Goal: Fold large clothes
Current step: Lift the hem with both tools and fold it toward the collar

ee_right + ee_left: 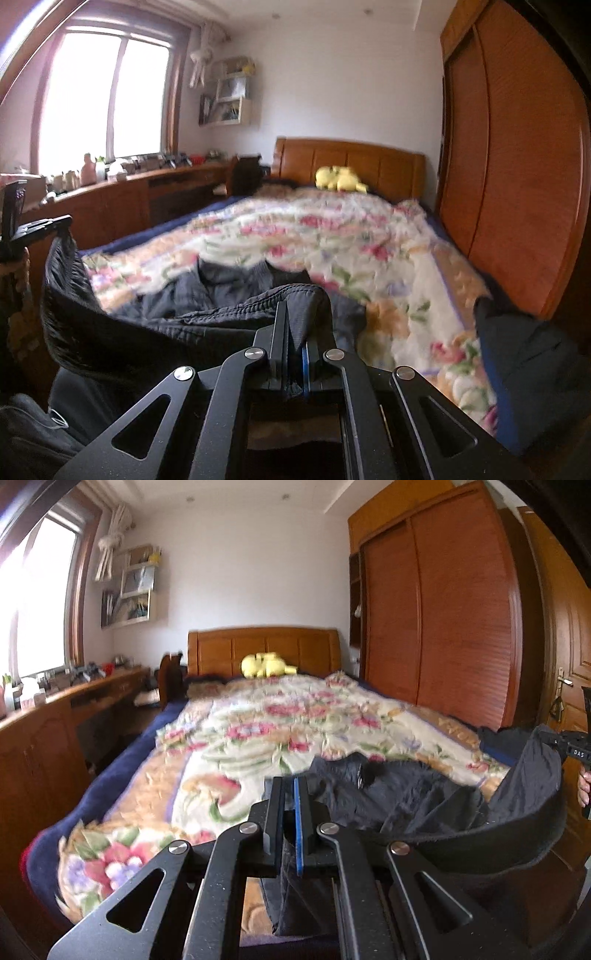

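over the floral blanket (pixel 258 716), the left gripper (pixel 291 808) and right gripper (pixel 295 332) each clamp the dark garment (pixel 424 801); keep its edge taut and level while laying it flat.

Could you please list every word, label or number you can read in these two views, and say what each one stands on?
"DAS": white letters on the black body of the right claw, at the right edge of the left wrist view; cut off there, so more may follow.
Books and pictures on the wall shelf: too blurred to read.
Bottles on the desk: too small to read.
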`<state>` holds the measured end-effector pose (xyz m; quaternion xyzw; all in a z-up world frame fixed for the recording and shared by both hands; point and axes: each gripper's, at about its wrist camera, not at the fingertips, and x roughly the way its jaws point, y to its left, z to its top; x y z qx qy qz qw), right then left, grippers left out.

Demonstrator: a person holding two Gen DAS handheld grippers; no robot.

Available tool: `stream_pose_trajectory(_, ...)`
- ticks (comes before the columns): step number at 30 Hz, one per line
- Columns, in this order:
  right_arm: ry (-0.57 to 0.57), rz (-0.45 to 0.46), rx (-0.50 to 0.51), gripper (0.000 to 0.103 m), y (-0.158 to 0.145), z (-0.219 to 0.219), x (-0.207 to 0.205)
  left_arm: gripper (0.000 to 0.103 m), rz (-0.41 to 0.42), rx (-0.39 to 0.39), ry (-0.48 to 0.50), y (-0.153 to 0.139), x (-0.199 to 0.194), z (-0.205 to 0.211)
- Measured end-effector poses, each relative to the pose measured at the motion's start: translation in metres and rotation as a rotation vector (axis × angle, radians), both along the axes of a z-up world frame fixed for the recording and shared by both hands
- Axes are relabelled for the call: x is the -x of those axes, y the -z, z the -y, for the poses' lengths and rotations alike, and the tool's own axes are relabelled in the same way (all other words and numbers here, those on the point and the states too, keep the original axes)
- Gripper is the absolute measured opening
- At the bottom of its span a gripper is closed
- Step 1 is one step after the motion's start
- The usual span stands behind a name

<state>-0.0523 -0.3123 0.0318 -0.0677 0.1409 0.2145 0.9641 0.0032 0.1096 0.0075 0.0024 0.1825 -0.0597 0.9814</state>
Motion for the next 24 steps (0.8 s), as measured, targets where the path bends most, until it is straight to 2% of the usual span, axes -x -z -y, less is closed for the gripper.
stream_pose_trajectory(4,-0.003,-0.065,-0.035,0.004,0.017,0.0,-0.04,0.005,-0.055,0.014,-0.028,0.029,-0.017,-0.003)
stream_pose_trajectory(8,-0.012,-0.126,-0.154,0.004,0.025,0.002,-0.077,0.005,-0.099,0.038,-0.053,0.049,-0.031,-0.004)
stream_pose_trajectory(10,-0.006,-0.137,-0.171,0.004,0.025,-0.001,-0.092,0.005,-0.107,0.035,-0.061,0.052,-0.037,-0.003)
stream_pose_trajectory(16,0.006,-0.183,-0.169,0.004,0.039,-0.013,-0.13,0.005,-0.13,0.015,-0.066,0.057,-0.067,0.0)
stream_pose_trajectory(24,0.015,-0.183,-0.132,0.004,0.05,-0.027,-0.176,0.005,-0.161,0.005,-0.065,0.061,-0.13,0.0)
